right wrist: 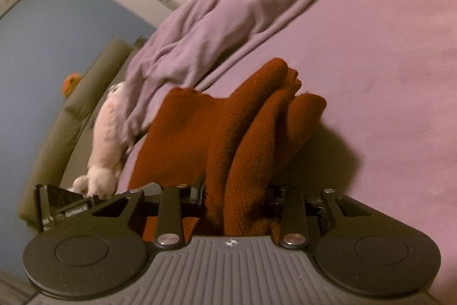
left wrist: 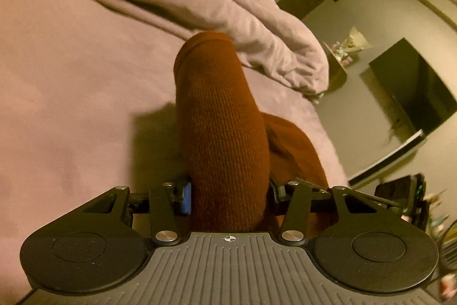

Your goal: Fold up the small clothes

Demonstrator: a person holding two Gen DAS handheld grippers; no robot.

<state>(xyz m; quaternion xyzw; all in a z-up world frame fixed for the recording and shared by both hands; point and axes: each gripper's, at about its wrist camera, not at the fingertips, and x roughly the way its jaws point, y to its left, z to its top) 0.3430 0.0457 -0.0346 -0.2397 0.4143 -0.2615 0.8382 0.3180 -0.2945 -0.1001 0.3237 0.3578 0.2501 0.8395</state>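
A rust-brown knit garment (left wrist: 225,133) lies partly on the purple bed. In the left wrist view a rolled fold of it rises from between the jaws of my left gripper (left wrist: 228,192), fills the gap between them and is pinched there. Its far end reaches the crumpled blanket. In the right wrist view the same garment (right wrist: 251,133) is bunched into several ridges. My right gripper (right wrist: 237,197) is shut on that bunch, and a flat part of the cloth spreads out to the left. Cloth hides the fingertips of both grippers.
The purple sheet (left wrist: 71,105) (right wrist: 385,62) covers the bed. A crumpled purple blanket (left wrist: 228,5) (right wrist: 228,5) lies along its far side. A dark screen (left wrist: 414,87) stands beyond the bed edge. A white plush toy (right wrist: 107,139) rests beside an olive cushion (right wrist: 71,116).
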